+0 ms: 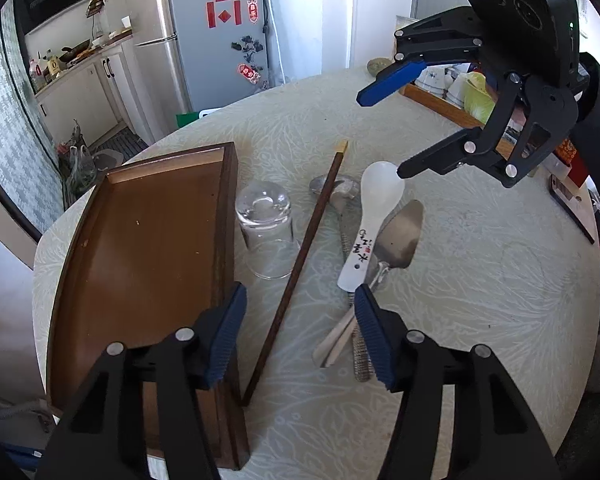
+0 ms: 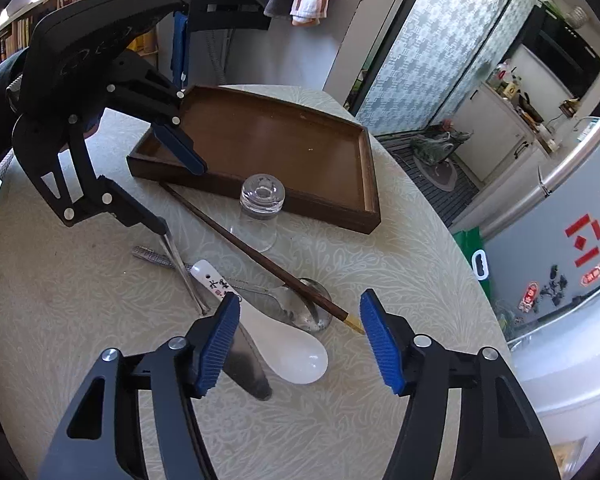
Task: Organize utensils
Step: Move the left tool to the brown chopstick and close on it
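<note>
A dark chopstick [image 1: 312, 232] with a gold tip lies slanted on the round table, next to an upturned glass [image 1: 266, 232] and a brown wooden tray [image 1: 140, 240]. Right of it, a white ceramic spoon [image 1: 376, 208], a metal spoon [image 1: 336, 188] and a flat metal server [image 1: 400, 236] lie crossed in a pile. My left gripper [image 1: 300, 300] is open, straddling the chopstick's near half without touching it. My right gripper [image 2: 298, 304] is open above the white spoon [image 2: 288, 348] and the chopstick's [image 2: 260, 260] gold end. Each gripper shows in the other's view: right [image 1: 380, 136], left [image 2: 180, 200].
The tray [image 2: 268, 136] holds nothing and sits by the table's edge. A wooden rack with cups [image 1: 452, 92] and a phone [image 1: 572, 208] lie at the table's far right side. A fridge [image 1: 204, 40] and kitchen cabinets stand beyond the table.
</note>
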